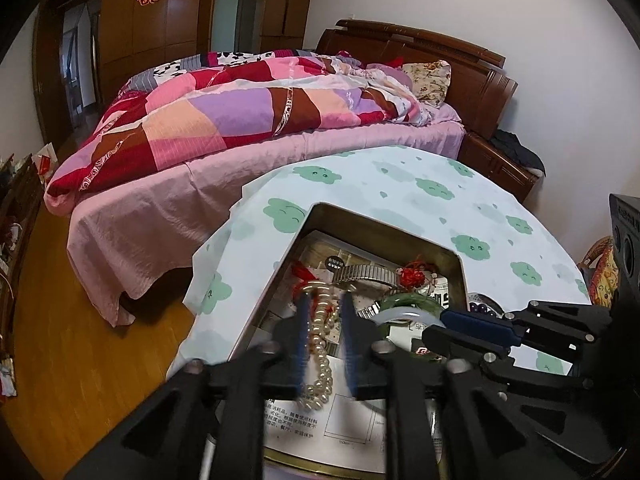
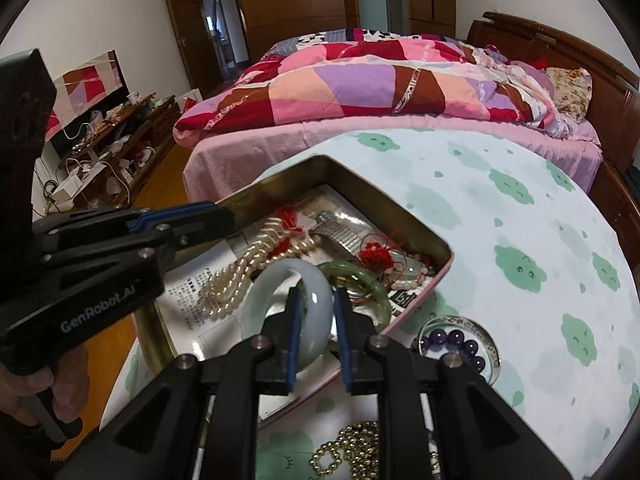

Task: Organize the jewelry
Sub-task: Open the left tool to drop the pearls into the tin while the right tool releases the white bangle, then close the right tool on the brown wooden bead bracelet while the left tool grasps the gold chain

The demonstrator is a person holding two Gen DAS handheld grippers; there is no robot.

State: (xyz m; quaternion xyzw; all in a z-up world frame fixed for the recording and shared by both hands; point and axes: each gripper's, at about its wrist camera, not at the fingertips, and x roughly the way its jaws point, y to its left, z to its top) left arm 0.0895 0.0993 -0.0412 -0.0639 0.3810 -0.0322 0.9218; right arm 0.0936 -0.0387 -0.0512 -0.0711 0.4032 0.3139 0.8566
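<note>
One rectangular gold-coloured metal tin (image 2: 400,216) sits at the centre of the right wrist frame. Inside it lie two bangles: one pale white jade bangle (image 2: 320,304) at lower centre and one green jade bangle (image 2: 370,280) just right of it. There are also one cream pearl strand (image 2: 224,286) at centre left and one silver metal watch band (image 2: 340,238). At lower right sits one purple bead bracelet (image 2: 460,342), and at the bottom edge one gold bead chain (image 2: 352,450).

"GenRobot.AI" on left tongs (image 2: 228,216) body; paper print illegible.
</note>
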